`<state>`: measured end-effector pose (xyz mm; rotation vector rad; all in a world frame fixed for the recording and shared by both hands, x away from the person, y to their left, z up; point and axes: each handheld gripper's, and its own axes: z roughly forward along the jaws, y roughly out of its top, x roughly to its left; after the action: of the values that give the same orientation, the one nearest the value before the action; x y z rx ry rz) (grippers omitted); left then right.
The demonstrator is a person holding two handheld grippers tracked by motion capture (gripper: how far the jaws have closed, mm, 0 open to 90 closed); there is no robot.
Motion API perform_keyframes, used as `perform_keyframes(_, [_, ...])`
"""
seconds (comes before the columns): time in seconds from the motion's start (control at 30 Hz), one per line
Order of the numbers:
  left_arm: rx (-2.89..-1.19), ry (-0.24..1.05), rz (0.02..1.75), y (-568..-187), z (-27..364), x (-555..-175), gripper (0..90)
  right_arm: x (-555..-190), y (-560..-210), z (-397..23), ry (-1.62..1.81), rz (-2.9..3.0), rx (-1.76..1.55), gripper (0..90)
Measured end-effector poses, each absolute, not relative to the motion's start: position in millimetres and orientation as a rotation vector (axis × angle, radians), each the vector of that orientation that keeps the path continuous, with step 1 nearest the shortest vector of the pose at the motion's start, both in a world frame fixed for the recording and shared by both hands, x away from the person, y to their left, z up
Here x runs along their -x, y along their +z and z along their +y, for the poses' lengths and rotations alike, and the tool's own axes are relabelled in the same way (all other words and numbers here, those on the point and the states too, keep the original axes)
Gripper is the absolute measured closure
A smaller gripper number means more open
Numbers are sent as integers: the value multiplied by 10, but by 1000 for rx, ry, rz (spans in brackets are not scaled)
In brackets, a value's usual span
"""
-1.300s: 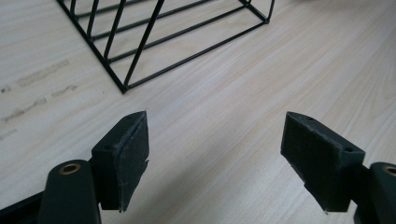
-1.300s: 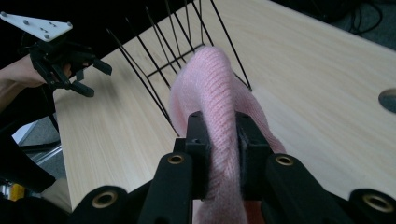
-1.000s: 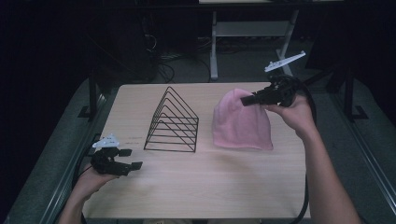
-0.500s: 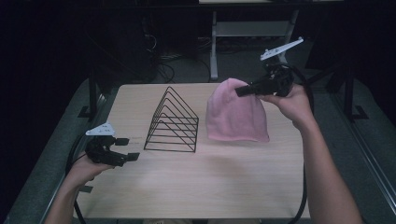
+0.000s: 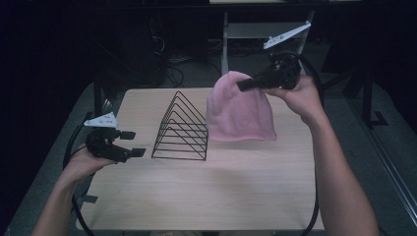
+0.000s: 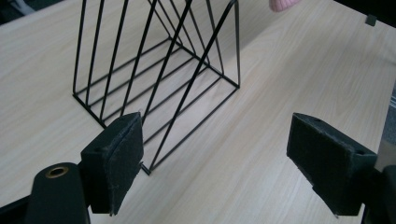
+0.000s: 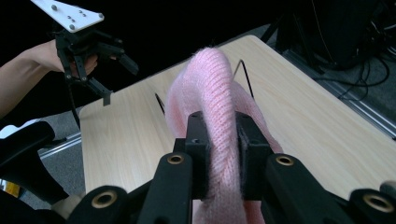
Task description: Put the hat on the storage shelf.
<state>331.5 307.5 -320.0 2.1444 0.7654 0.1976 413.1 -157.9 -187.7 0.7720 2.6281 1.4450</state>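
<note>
No legible txt or labels anywhere

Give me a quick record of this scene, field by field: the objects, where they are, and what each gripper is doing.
surface: light wooden table
rack: black wire rack, standing on the table, left of the hat
hat: pink knit hat, hanging from its top, lifted above the table
right gripper: shut on the hat's top
left gripper: open, holding nothing, near the rack's corner
</note>
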Motion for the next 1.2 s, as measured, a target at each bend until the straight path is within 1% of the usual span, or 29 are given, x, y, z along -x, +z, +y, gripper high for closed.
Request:
perform_keyframes(0.13, [-2138,189,735,-3079,3056,-3367,187,-4158,-1760,-1446,1460,2640,-730,776])
perform_keyframes(0.57, [-2115,156,711,-2923,3024,-3482,187,-4190,-1458,-1112,1482,2647,-611,776])
perform_keyframes(0.97, [-2118,142,645,-2725,2884,-3570,190,-4208,-1354,-815,1508,2678,-534,776])
perform_keyframes(1.2, [-2138,130,593,-2632,2745,-3647,211,-4224,-1321,-620,1529,2689,-478,776])
